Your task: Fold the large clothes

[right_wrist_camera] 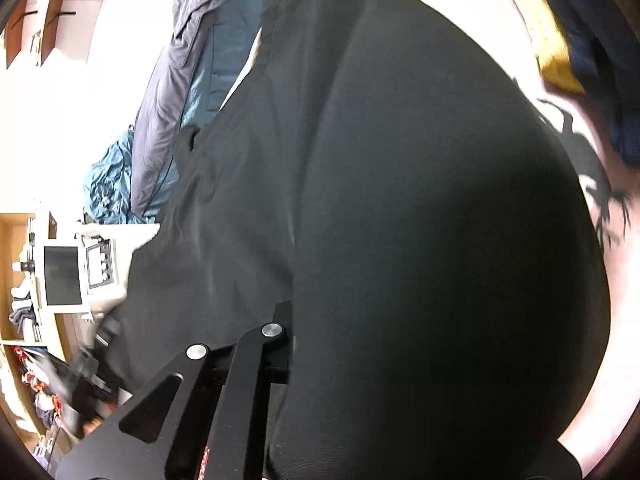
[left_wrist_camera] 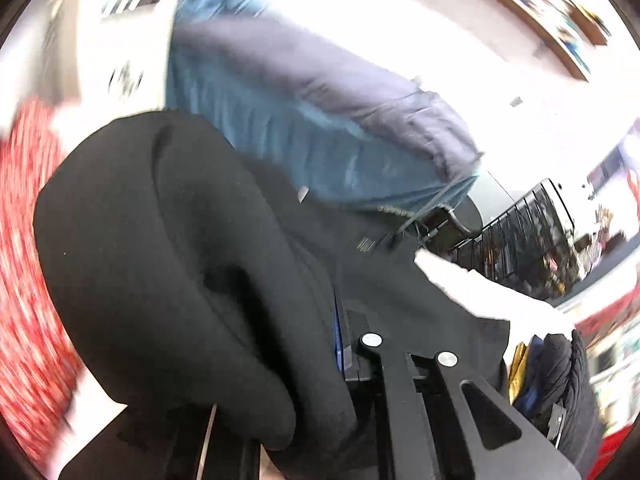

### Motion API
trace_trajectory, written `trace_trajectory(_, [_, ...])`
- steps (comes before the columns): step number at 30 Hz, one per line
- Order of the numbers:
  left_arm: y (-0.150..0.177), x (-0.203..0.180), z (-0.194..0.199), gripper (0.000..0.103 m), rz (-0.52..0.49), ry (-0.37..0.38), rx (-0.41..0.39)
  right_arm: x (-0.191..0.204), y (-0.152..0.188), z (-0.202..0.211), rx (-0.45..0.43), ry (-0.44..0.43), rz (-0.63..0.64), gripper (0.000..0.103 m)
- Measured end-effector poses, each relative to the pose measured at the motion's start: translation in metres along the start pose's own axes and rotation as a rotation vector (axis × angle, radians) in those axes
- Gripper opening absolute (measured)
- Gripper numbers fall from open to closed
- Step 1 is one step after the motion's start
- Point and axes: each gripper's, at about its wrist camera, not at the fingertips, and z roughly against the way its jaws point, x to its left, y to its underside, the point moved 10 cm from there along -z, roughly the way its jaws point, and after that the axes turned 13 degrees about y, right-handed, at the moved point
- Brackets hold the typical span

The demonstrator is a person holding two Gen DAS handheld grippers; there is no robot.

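One black garment (left_wrist_camera: 168,264), draped in thick folds, filling most of both wrist views. Clamped at its edge by the left gripper (left_wrist_camera: 352,354) and the right gripper (right_wrist_camera: 286,338), both pinched together on cloth. Blue-grey padded jacket (left_wrist_camera: 304,120) at twelve o'clock behind. Yellow and navy clothes (right_wrist_camera: 560,40) piled at two o'clock. Shelving (right_wrist_camera: 24,280) at nine o'clock.
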Motion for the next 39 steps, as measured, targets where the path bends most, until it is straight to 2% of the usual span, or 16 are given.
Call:
trace_trajectory(3, [-0.043, -0.039, 0.022, 0.009, -0.106, -0.021, -0.071, 0.026, 0.015, 0.005, 0.031, -0.038, 0.02, 0.009])
trace_trajectory(6, [-0.066, -0.048, 0.066, 0.008, -0.128, -0.018, -0.155, 0.075, 0.019, 0.018, 0.023, -0.111, 0.086, 0.009])
trace_trajectory(8, [-0.084, -0.044, 0.098, 0.008, -0.13, -0.038, -0.218, 0.124, 0.021, 0.028, 0.014, -0.186, 0.135, 0.009])
trace_trajectory(12, [-0.103, 0.0, 0.207, 0.007, -0.108, -0.143, -0.394, 0.242, 0.039, 0.047, -0.006, -0.32, 0.333, 0.009])
trace_trajectory(14, [-0.095, 0.028, 0.277, 0.007, -0.084, -0.243, -0.485, 0.309, 0.067, 0.055, -0.012, -0.394, 0.483, 0.009])
trace_trajectory(17, [-0.053, 0.078, 0.397, 0.007, -0.013, -0.468, -0.655, 0.401, 0.126, 0.063, 0.004, -0.537, 0.702, 0.009])
trace_trajectory(19, [-0.01, 0.103, 0.444, 0.008, 0.052, -0.597, -0.703, 0.444, 0.167, 0.052, 0.06, -0.589, 0.808, 0.009])
trace_trajectory(20, [0.015, 0.123, 0.458, 0.009, 0.103, -0.644, -0.702, 0.46, 0.187, 0.036, 0.096, -0.568, 0.855, 0.009])
trace_trajectory(22, [0.063, 0.157, 0.456, 0.01, 0.259, -0.678, -0.659, 0.475, 0.225, -0.004, 0.169, -0.497, 0.923, 0.009])
trace_trajectory(25, [0.151, 0.223, 0.405, 0.013, 0.538, -0.709, -0.479, 0.487, 0.263, -0.078, 0.232, -0.325, 1.014, 0.009])
trace_trajectory(26, [0.18, 0.247, 0.382, 0.015, 0.647, -0.663, -0.396, 0.482, 0.271, -0.109, 0.249, -0.24, 1.028, 0.009])
trace_trajectory(27, [0.209, 0.267, 0.363, 0.026, 0.768, -0.604, -0.348, 0.475, 0.275, -0.135, 0.274, -0.166, 1.022, 0.009])
trace_trajectory(29, [0.238, 0.286, 0.357, 0.031, 0.895, -0.479, -0.429, 0.462, 0.28, -0.161, 0.321, -0.129, 0.968, 0.009])
trace_trajectory(31, [0.241, 0.285, 0.363, 0.035, 0.899, -0.425, -0.443, 0.465, 0.278, -0.17, 0.334, -0.132, 0.935, 0.009])
trace_trajectory(35, [0.25, 0.264, 0.375, 0.056, 0.878, -0.427, -0.399, 0.484, 0.273, -0.166, 0.347, -0.163, 0.884, 0.009])
trace_trajectory(39, [0.263, 0.231, 0.411, 0.07, 0.846, -0.53, -0.462, 0.458, 0.243, -0.157, 0.407, -0.198, 0.693, 0.024])
